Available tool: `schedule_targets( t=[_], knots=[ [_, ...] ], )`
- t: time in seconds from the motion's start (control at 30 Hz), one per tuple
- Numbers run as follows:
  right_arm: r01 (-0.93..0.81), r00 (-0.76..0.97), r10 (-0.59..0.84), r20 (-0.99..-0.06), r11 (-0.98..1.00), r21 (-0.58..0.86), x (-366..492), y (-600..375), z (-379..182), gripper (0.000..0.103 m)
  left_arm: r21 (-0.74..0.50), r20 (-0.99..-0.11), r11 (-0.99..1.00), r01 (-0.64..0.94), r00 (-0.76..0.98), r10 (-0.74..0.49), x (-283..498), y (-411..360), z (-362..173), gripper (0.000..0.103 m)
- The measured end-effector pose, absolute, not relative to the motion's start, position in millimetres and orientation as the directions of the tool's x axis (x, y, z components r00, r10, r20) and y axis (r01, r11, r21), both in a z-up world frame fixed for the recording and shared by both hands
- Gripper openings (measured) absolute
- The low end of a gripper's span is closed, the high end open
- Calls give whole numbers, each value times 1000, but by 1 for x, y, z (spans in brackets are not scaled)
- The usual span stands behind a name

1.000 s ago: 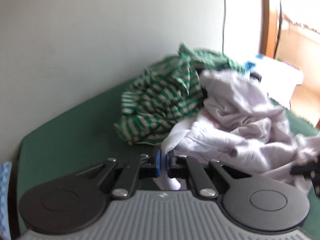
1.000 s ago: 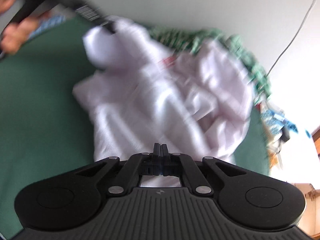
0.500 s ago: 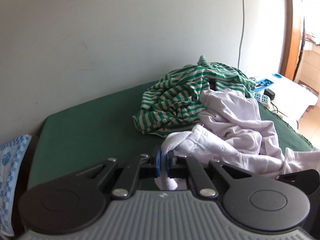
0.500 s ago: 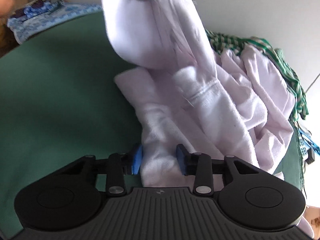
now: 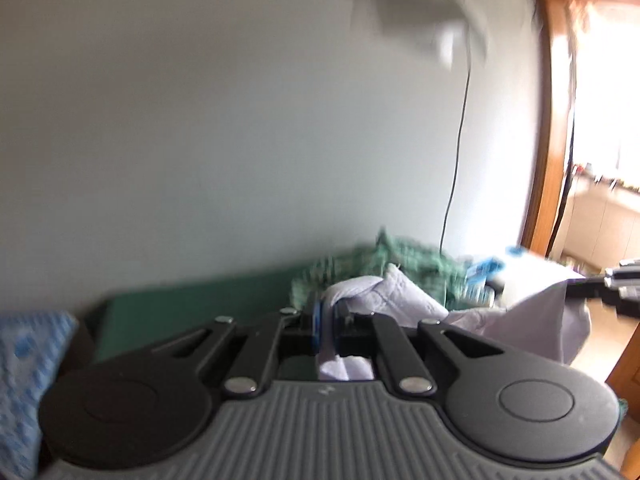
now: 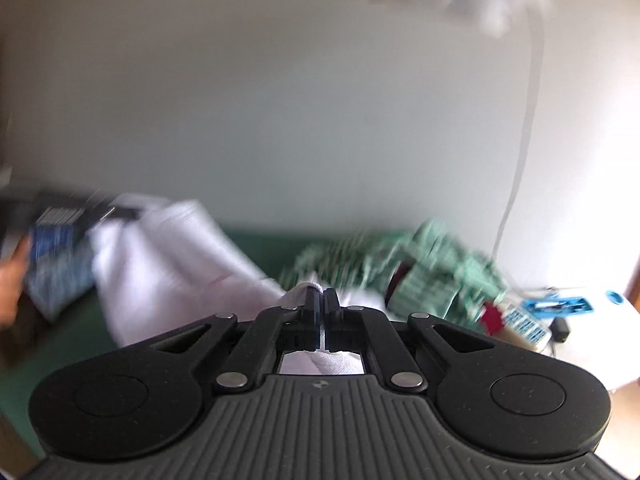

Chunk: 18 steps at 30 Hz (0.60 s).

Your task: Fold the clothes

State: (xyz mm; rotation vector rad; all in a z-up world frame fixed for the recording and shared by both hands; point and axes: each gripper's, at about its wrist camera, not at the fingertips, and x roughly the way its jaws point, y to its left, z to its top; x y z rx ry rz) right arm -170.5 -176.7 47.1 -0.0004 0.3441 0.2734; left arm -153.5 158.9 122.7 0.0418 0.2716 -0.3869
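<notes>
Currently green bed (image 6: 256,248) is the reference: white shirt (image 6: 168,264) is lifted above it, striped shirt (image 6: 432,268) heaped at its wall side. Left gripper (image 5: 326,322) clamped on white cloth; right gripper (image 6: 322,312), jaws just closed, pinches it too.

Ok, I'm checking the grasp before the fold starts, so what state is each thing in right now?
left gripper: shut on the white garment
right gripper: jaws just closed, shut on the white garment
white garment: lifted, hanging between both grippers, unfolded
green striped garment: crumpled in a heap on the green bed, untouched
</notes>
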Motion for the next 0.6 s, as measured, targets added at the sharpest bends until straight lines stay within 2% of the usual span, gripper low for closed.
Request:
schedule_targets(
  t=[0.17, 0.23, 0.3, 0.43, 0.53, 0.6],
  knots=[
    [-250, 945, 280, -169, 952, 177, -207, -176, 91, 0, 12, -147, 932, 363, 922, -357, -206, 215, 172, 5],
    [-249, 949, 278, -147, 950, 186, -212, -168, 96, 1, 22, -106, 936, 351, 932, -347, -225, 236, 190, 6],
    [-249, 952, 276, -132, 950, 188, -217, -159, 99, 1, 65, -101, 943, 328, 942, -320, -233, 244, 188, 7],
    [-219, 949, 252, -189, 959, 181, -219, -147, 94, 1, 128, -267, 902, 411, 891, -368, -227, 233, 147, 8],
    [-200, 950, 245, -193, 953, 226, -217, -153, 91, 1, 197, -382, 840, 505, 829, -409, -230, 202, 92, 28],
    [-199, 953, 248, -176, 946, 257, -211, -162, 94, 1, 233, -457, 783, 577, 776, -436, -233, 173, 53, 34]
  ],
)
